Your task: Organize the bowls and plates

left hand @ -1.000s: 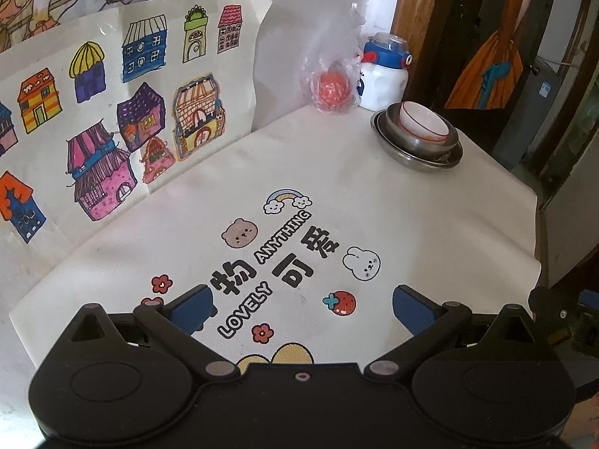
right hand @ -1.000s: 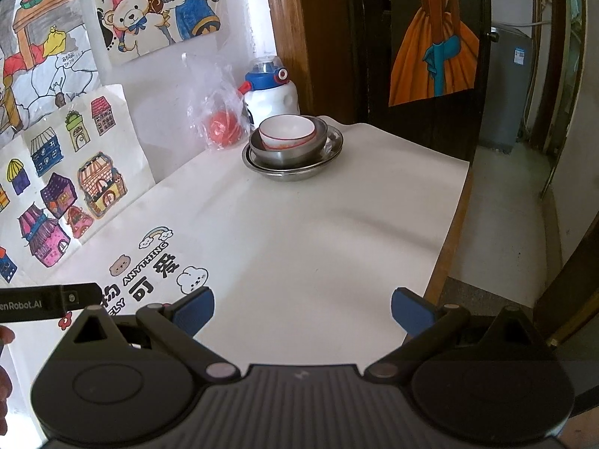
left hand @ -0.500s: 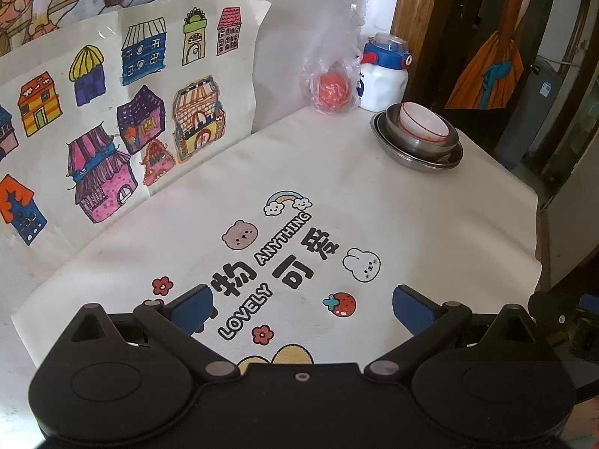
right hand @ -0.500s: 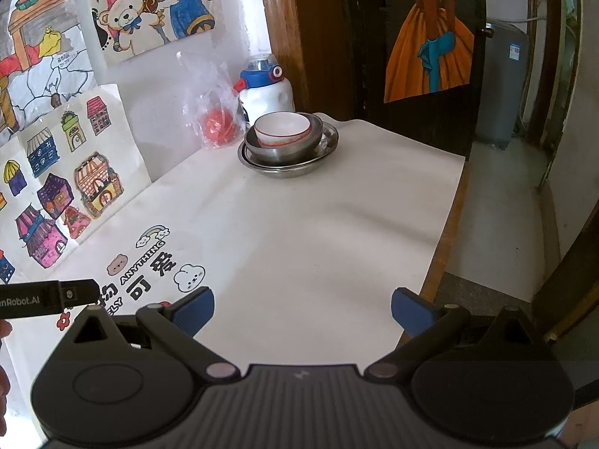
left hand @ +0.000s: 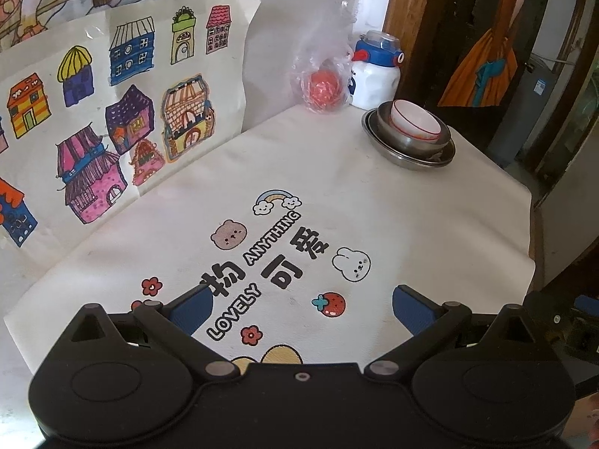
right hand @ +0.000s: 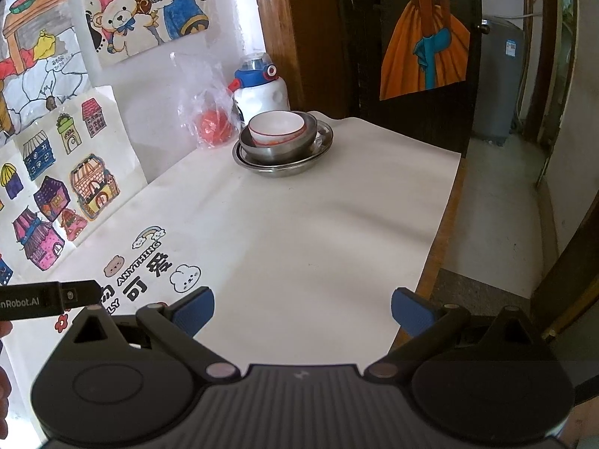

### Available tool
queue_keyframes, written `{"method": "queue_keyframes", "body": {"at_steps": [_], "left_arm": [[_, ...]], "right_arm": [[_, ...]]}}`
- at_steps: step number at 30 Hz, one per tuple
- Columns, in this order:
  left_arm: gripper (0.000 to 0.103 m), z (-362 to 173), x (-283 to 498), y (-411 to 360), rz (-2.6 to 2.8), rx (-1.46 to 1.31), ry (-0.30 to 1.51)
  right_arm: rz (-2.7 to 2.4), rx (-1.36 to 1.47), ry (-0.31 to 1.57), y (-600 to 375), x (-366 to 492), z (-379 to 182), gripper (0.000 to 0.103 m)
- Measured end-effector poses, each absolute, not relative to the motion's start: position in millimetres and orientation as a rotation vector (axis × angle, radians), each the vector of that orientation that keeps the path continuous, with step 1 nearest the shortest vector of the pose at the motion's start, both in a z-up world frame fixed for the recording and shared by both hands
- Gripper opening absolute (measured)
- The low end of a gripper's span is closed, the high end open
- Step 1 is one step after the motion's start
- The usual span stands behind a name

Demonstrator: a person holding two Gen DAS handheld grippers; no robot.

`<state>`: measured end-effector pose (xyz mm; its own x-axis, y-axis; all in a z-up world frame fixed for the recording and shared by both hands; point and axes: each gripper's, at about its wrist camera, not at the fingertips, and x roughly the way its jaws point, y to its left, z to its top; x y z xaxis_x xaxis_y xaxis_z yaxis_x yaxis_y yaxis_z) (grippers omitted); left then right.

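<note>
A white bowl with a red rim (left hand: 413,119) (right hand: 276,127) nests in a steel bowl (left hand: 411,142) (right hand: 279,147), which sits on a shallow steel plate (left hand: 408,159) (right hand: 284,166) at the table's far corner. My left gripper (left hand: 301,305) hovers open over the printed cloth near the front, far from the stack, nothing between its blue pads. My right gripper (right hand: 301,308) is also open and empty, above the plain cloth well short of the stack.
A white and blue bottle (left hand: 376,71) (right hand: 262,89) and a plastic bag holding an orange ball (left hand: 324,86) (right hand: 211,123) stand behind the stack by the wall. Drawings of houses (left hand: 112,112) lean on the left. The table edge (right hand: 438,232) drops to the floor on the right.
The right gripper has drifted slightly, so the bowl stack sits a little further left in its view. The left view is almost unchanged.
</note>
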<state>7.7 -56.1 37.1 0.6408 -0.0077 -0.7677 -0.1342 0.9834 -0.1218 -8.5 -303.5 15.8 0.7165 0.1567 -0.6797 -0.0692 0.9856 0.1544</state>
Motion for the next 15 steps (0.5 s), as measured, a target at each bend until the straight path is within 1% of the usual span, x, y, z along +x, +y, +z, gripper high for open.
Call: {"method": "queue_keyframes", "body": {"at_steps": [15], "left_arm": [[0.101,36.4,10.2,-56.6,0.066,-0.162,0.886]], "right_arm": [[0.124,0.123,0.770,-302.5,-7.5,14.4,0.103]]}}
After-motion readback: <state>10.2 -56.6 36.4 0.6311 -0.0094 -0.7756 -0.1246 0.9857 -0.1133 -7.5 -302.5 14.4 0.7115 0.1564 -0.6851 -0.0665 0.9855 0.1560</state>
